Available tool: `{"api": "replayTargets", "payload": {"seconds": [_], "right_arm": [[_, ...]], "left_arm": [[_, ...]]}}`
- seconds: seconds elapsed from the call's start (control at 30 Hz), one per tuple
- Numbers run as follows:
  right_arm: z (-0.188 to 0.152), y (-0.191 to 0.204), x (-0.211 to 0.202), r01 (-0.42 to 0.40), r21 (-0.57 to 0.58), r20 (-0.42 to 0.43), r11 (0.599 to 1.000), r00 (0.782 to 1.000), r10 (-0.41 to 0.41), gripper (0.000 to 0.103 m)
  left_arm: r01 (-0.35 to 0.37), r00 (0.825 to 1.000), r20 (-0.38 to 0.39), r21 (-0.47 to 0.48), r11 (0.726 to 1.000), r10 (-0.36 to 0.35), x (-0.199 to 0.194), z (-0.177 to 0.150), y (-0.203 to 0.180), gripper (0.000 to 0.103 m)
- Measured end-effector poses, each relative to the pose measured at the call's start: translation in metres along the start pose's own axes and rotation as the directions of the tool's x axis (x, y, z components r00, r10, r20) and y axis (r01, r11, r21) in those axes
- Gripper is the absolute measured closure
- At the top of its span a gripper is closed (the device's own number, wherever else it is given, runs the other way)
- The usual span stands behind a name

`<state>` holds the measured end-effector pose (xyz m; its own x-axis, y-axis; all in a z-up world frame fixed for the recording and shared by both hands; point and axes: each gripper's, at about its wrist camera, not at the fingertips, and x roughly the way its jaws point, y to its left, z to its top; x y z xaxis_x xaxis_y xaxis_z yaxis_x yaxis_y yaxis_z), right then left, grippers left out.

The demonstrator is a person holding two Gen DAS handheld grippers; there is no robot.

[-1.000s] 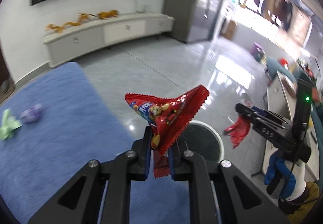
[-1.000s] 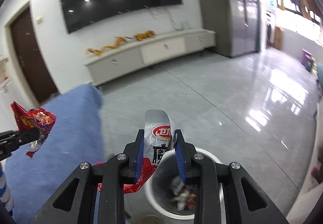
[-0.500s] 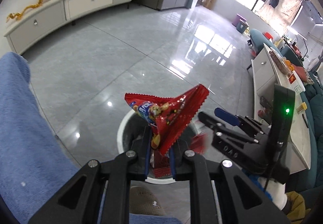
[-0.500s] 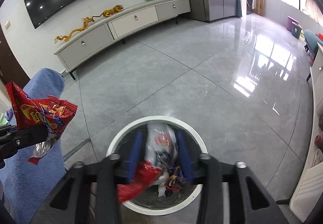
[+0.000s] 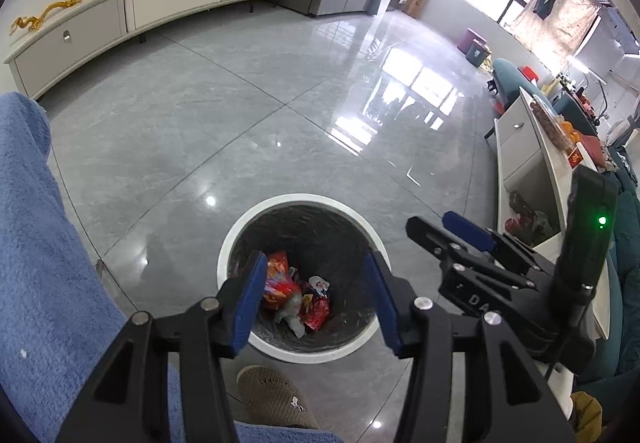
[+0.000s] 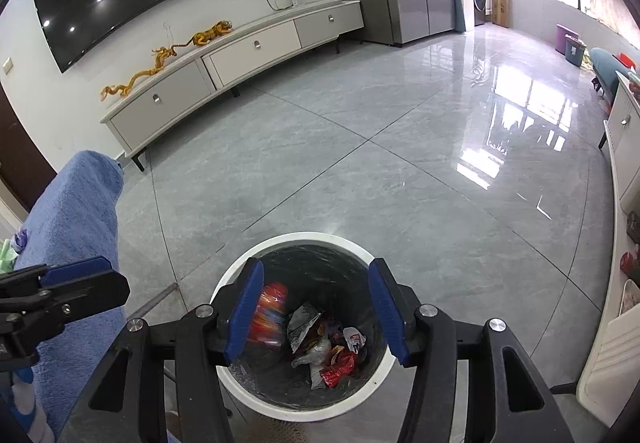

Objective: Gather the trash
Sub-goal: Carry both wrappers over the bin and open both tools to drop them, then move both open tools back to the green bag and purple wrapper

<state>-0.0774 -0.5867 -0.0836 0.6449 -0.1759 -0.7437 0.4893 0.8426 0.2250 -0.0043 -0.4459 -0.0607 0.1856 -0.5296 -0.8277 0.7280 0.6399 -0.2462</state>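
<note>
Left wrist view: both claws, left claw point(image 5: 316, 295) and right claw point(image 5: 444, 227), are opening, now empty; the red snack wrapper point(image 5: 280, 283) has dropped into the white round bin point(image 5: 240, 239).

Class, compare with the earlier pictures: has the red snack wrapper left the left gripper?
Yes. The left gripper is opening and empty; the red snack wrapper has dropped into the white bin below.
</note>
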Motion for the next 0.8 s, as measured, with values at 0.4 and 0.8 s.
{"api": "replayTargets", "payload": {"seconds": [0.4,0.8], "right_arm": [[0.000,0.028,-0.056,-0.025,-0.025,0.110,0.999,0.994,0.027,0.043],[0.003,0.089,-0.119,-0.080,-0.109,0.243,0.991,0.964,0.105,0.026]], "left_arm": [[-0.136,0.967,0.217,-0.009,0.991,0.135,-0.079,-0.015,0.003,0.054],[-0.296,0.862,0.402,-0.096,0.950,0.309,-0.179,-0.051,0.026,0.054]]}}
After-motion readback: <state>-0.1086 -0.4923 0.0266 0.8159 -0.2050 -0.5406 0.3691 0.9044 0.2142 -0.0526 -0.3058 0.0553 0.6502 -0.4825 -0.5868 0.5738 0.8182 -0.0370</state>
